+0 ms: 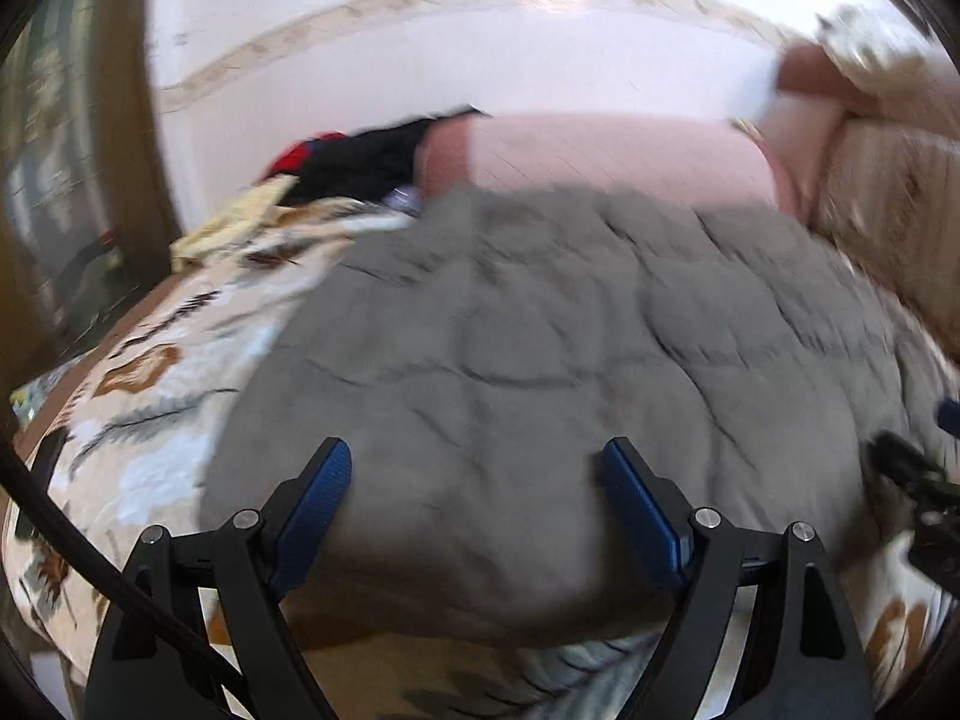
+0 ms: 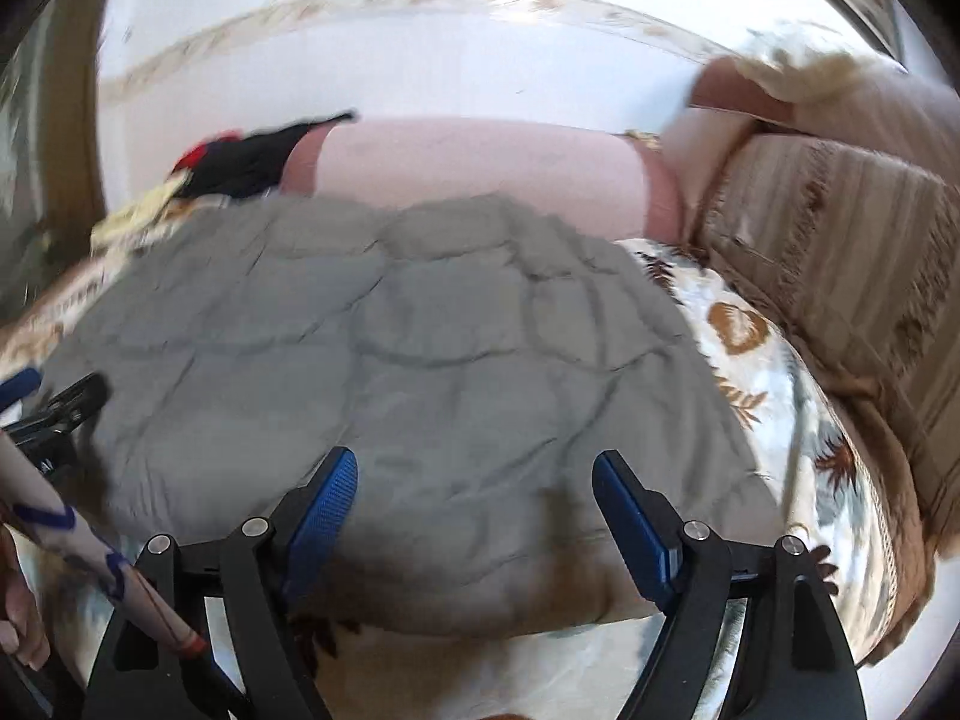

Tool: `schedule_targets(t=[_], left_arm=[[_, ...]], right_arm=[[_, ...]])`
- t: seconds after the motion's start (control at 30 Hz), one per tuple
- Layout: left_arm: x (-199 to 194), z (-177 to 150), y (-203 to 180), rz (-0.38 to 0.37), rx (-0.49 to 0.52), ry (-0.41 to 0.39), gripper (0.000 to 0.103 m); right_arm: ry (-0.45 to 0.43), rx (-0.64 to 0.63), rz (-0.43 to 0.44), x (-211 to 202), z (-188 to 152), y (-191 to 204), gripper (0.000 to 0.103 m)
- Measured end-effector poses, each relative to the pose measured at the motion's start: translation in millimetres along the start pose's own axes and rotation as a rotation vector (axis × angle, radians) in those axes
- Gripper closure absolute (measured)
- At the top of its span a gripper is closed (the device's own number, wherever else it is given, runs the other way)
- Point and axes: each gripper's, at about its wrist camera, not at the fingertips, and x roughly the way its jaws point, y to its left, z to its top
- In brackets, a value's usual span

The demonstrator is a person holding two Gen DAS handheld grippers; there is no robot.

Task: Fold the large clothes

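- One large grey quilted garment, soft and padded with stitched squares, is lying spread flat across the middle of the leaf-patterned white and brown bedspread, its near hem hanging close to the edge nearest both cameras
- Both tongs are hovering just above that near hem, apart from the cloth: the left gripper is standing wide open with nothing between its blue pads, and the right gripper is likewise spread wide and holding nothing
- Judging from this, the step in hand is taking hold of the near edge, one corner per gripper, so the fold can be carried away towards the far side
- Doing it well is asking for each gripper to be sliding outward to its own corner before closing, since both are sitting inboard of the garment's sides right now
- Pinching only the grey layer matters, as the bedspread is lying directly under it and could be caught too
- Lifting both corners together and level should keep the padded fabric from sagging or twisting
- Beyond the garment a long pink bolster pillow is lying along the far side, with a dark heap of black and red clothes at its left end
- Everything is motion-blurred, so finer seams are hard to make out
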Motion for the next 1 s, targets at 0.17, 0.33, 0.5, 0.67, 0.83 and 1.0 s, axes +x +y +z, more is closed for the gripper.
schedule_targets(t=[0.17, 0.33, 0.5, 0.67, 0.83, 1.0], left_arm=[[20, -3, 4, -0.014, -0.050, 0.081, 0.005], [21, -5, -1, 0.000, -0.036, 0.075, 0.004], [21, -7, -2, -0.003, -0.041, 0.076, 0.003], [22, -6, 0, -0.004, -0.041, 0.076, 0.003], [22, -6, 0, -0.006, -0.044, 0.076, 0.003], [25, -5, 3, -0.012, -0.050, 0.078, 0.002]], right_arm=[[0.101, 0.030, 0.043, 24, -5, -3, 0.016], [0.098, 0.011, 0.027, 25, -7, -1, 0.015], [0.098, 0.008, 0.027, 24, -8, 1, 0.015], [0.097, 0.009, 0.026, 23, -9, 2, 0.015], [0.097, 0.009, 0.025, 24, -9, 3, 0.015], [0.097, 0.007, 0.024, 23, -9, 5, 0.014]])
